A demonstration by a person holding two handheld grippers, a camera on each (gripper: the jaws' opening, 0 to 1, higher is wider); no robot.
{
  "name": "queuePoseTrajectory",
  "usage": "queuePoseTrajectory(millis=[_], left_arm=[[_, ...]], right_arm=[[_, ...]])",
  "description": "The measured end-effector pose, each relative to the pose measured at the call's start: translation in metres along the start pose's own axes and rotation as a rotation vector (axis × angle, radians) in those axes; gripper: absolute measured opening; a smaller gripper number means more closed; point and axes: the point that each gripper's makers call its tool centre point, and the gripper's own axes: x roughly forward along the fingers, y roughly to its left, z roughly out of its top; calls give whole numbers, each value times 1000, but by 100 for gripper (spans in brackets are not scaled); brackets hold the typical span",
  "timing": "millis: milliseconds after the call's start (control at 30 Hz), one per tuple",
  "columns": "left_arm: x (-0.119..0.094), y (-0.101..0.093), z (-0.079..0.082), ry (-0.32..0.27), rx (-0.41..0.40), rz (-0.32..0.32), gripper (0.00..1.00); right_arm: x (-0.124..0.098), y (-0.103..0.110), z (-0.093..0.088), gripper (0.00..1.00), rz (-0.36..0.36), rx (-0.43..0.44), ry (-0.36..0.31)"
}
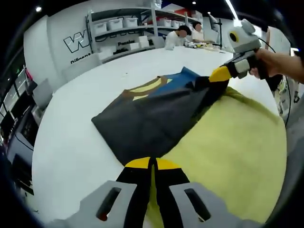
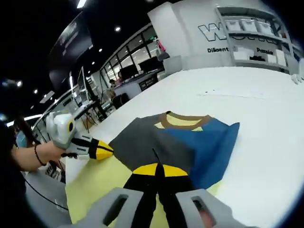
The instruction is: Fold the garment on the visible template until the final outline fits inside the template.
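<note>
Between both grippers' (image 1: 153, 166) (image 2: 159, 172) closed jaws, garment (image 1: 156, 118) edge.

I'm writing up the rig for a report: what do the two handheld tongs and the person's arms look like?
Both tongs have black jaws with yellow tips on pale grey bodies with slotted openings. The right tongs carry a light grey camera box with a yellow-ringed lens. The left tongs look the same. The hand holding them wears a dark wrist bracelet; the forearm is bare, with no sleeve in view.

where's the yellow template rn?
On the white table, under the garment: the yellow template fills the left gripper view's lower right, and shows lower left in the right gripper view.
</note>
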Motion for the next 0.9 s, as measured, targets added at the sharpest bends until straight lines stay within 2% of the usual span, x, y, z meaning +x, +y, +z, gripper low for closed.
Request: queuePoseTrajectory(millis=[67, 100, 167, 233, 367, 533, 633, 733, 900], left_arm=[[0, 0, 0, -2, -5, 1, 0], [0, 0, 0, -2, -4, 1, 0], [0, 0, 0, -2, 3, 3, 0], [1, -1, 0, -1, 22, 3, 0], [1, -1, 0, 6, 13, 0, 0], [0, -2, -1, 8, 32, 8, 0], [0, -1, 0, 11, 38, 11, 0], [0, 0, -1, 9, 31, 14, 0], [0, 1, -1, 10, 19, 11, 0]], right_arm=[[-7, -20, 5, 0, -81, 63, -39], [-10, -31, 4, 0, -136, 58, -26], [-15, -52, 13, 0, -217, -27, -44], [-22, -71, 13, 0, -308, 10, -44], [-30, -87, 10, 0, -359, 6, -38], [-30, -86, 3, 0, -358, -1, -29], [-27, -93, -2, 0, -372, 59, -25], [-29, -99, -4, 0, -401, 28, -7], [-48, -109, 1, 0, -458, 49, -55]])
